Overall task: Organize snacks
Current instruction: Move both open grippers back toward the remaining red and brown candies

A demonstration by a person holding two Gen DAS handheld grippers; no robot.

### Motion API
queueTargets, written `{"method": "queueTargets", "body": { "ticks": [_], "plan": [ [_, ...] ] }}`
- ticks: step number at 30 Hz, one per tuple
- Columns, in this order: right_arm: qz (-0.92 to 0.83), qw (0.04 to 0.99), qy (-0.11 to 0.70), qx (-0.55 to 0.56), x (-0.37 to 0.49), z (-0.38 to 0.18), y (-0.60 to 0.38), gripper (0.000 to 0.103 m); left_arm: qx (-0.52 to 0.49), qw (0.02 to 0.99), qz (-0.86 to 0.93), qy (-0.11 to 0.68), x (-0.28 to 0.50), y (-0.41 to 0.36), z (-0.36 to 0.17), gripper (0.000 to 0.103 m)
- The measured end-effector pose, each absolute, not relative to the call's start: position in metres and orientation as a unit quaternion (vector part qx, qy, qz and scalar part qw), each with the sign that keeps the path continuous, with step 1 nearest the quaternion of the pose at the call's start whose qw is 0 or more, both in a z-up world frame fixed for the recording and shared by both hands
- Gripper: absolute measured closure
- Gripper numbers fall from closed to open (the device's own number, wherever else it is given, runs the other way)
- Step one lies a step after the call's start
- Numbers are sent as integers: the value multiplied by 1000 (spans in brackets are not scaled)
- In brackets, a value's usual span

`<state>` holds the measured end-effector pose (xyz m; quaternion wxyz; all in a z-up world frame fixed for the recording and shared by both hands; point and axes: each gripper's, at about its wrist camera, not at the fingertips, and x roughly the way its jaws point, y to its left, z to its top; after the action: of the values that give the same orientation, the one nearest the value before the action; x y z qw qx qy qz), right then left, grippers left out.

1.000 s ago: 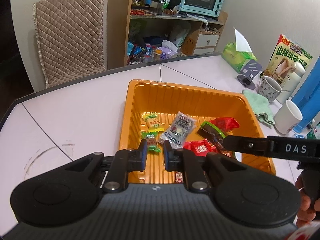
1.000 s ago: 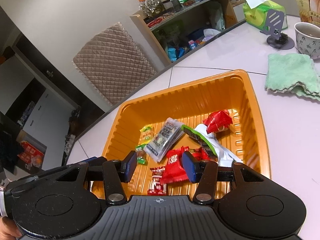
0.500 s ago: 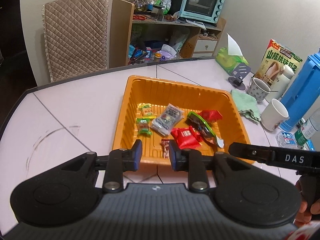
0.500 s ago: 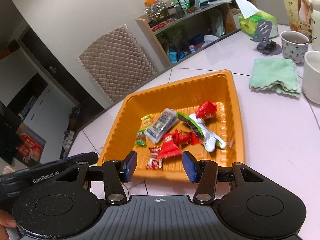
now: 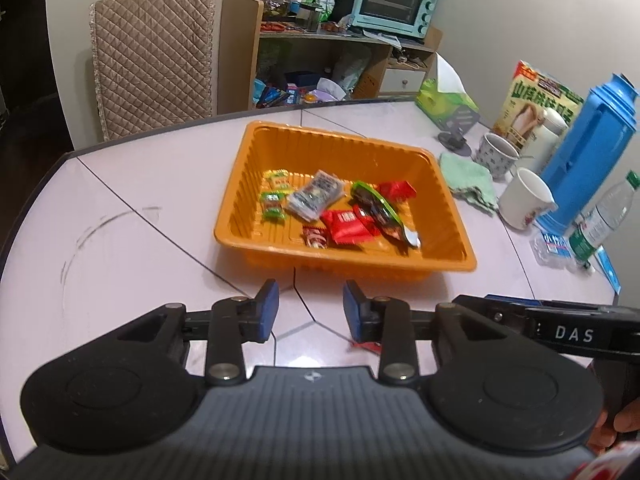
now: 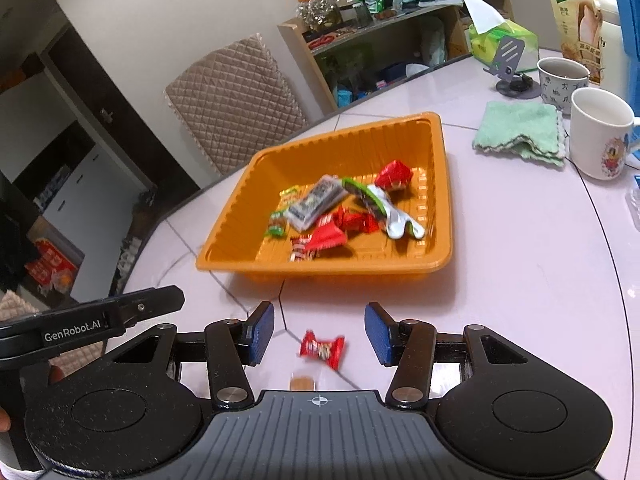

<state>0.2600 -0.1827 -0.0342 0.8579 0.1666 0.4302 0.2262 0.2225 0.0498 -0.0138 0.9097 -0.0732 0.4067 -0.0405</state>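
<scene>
An orange tray [image 5: 240, 184] [image 6: 438, 184] on the pale table holds several wrapped snacks: red packets [image 5: 350, 224] [image 6: 394, 174], a grey packet [image 5: 316, 198] [image 6: 316, 202], green candies [image 5: 273, 204] and a green-edged wrapper [image 5: 374, 206]. A red candy [image 6: 322, 349] lies on the table in front of the tray, between my right gripper's open fingers; a small tan snack [image 6: 303, 383] lies just nearer. My left gripper [image 5: 307, 310] is open and empty, short of the tray's near rim. My right gripper [image 6: 319, 332] is open and empty, above the red candy.
A green cloth [image 5: 470, 182] [image 6: 520, 132], mugs [image 5: 526, 200] [image 6: 598, 136], a blue flask [image 5: 588, 148], a water bottle [image 5: 602, 220], a tissue box and a snack box stand right of the tray. A padded chair [image 5: 152, 60] and a shelf are beyond the table.
Both grippers have pulled back from over the tray toward the near table edge. The left gripper has opened wider. The red candy on the table has come into the right wrist view.
</scene>
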Motion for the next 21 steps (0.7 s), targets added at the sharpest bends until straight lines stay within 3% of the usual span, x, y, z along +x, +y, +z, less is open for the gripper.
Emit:
{"method": "queueTargets", "body": {
  "ticks": [21],
  "plan": [
    [225, 845, 467, 127, 202, -59, -196, 52, -83, 890, -48, 446, 161, 20, -42, 70]
  ]
}}
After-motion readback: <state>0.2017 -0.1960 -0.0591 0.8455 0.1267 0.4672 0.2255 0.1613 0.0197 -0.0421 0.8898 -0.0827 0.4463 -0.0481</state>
